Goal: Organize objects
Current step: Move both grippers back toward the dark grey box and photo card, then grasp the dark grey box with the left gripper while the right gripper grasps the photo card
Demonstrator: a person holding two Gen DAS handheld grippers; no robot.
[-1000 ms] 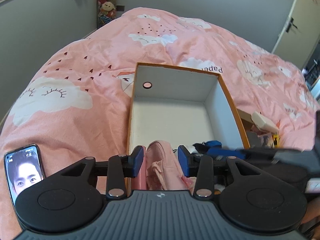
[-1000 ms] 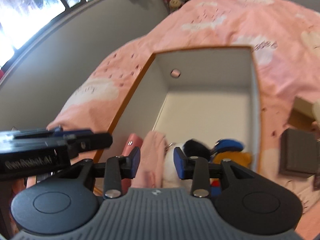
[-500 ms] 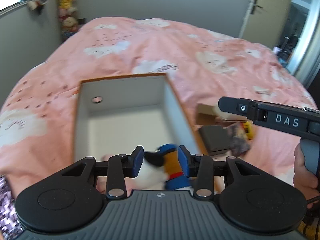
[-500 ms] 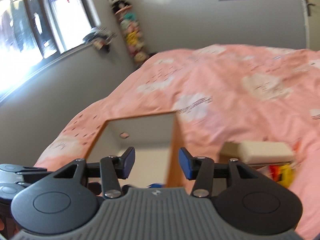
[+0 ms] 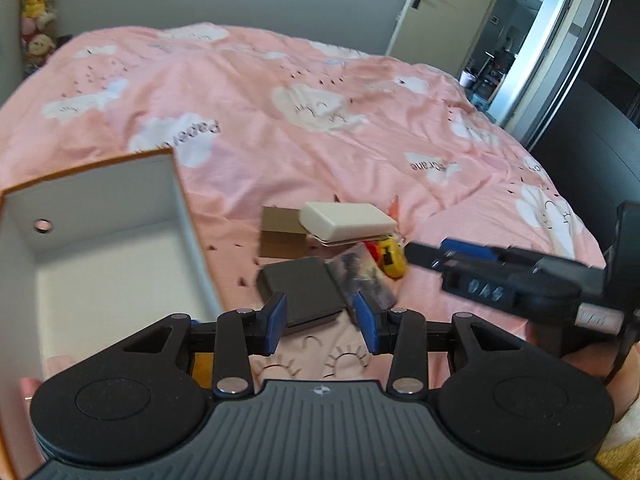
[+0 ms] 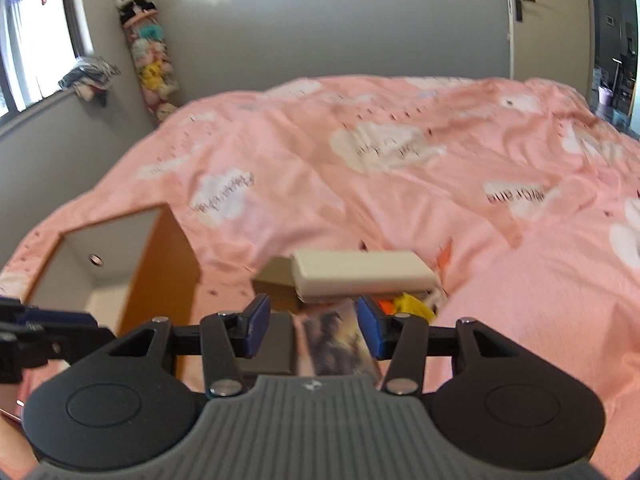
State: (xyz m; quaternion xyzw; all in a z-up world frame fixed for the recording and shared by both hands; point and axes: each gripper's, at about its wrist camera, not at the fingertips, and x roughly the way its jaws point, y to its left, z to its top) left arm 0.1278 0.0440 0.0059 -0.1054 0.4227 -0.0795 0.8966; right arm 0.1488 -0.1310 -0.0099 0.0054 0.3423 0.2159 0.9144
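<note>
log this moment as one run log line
left tool: open, empty | right tool: open, empty | both above pile: dark case, picture card, white box | storage box beside pile

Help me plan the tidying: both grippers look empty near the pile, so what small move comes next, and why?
Probably lower the left gripper onto the dark flat case: it lies loose on the bedspread just ahead of the open jaws, nearest the white box.

Both hand-held grippers, left [image 5: 320, 322] and right [image 6: 308, 330], have swung away from the open box [image 5: 100, 240], now empty-jawed over the pile's dark case [image 5: 304, 288].
</note>
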